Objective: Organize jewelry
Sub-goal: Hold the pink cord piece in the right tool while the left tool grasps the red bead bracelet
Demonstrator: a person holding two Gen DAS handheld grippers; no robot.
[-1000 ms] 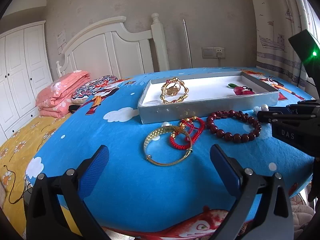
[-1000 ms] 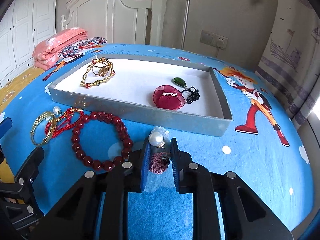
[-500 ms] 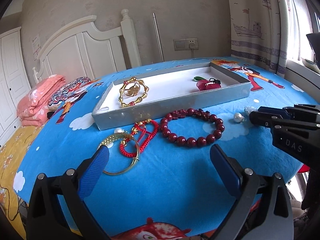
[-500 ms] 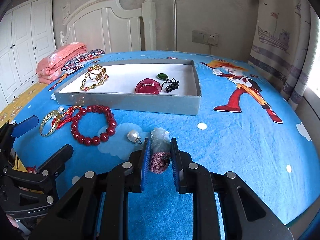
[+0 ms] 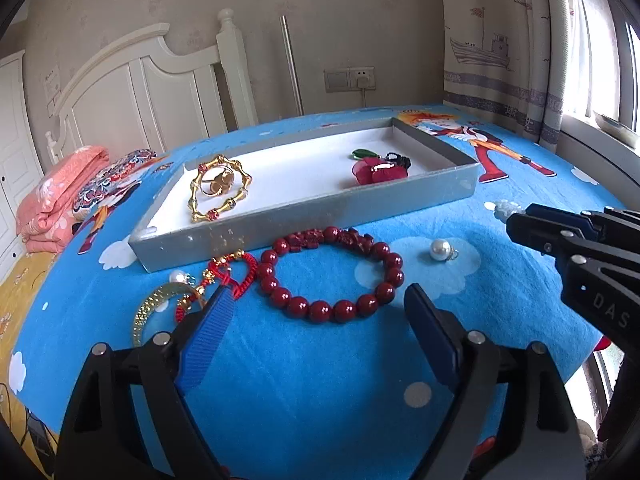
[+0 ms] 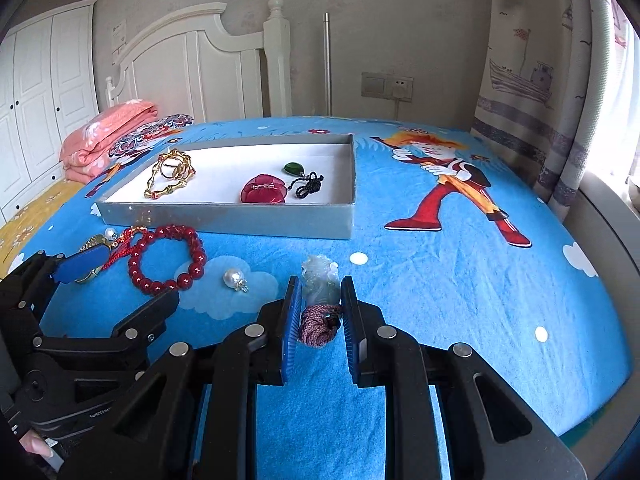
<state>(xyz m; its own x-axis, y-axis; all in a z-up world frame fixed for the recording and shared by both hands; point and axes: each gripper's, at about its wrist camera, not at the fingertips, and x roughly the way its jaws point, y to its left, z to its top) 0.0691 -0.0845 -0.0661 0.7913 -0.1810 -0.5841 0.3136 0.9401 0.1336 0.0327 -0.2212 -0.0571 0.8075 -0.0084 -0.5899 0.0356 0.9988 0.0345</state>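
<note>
The right gripper (image 6: 320, 312) is clamped on a pale jade pendant (image 6: 319, 283) with a coiled maroon cord (image 6: 318, 323), held above the blue cloth (image 6: 440, 288) short of the grey tray (image 6: 240, 220); it should go over the wall level and open only above bare white lining, clear of the red flower brooch (image 6: 264, 194). The left gripper (image 5: 316, 320) hangs wide apart before the red bead bracelet (image 5: 332, 276). Compared with a second ago, the pendant sits farther from the loose pearl (image 6: 234, 278), and the left gripper is nearer the bracelet.
</note>
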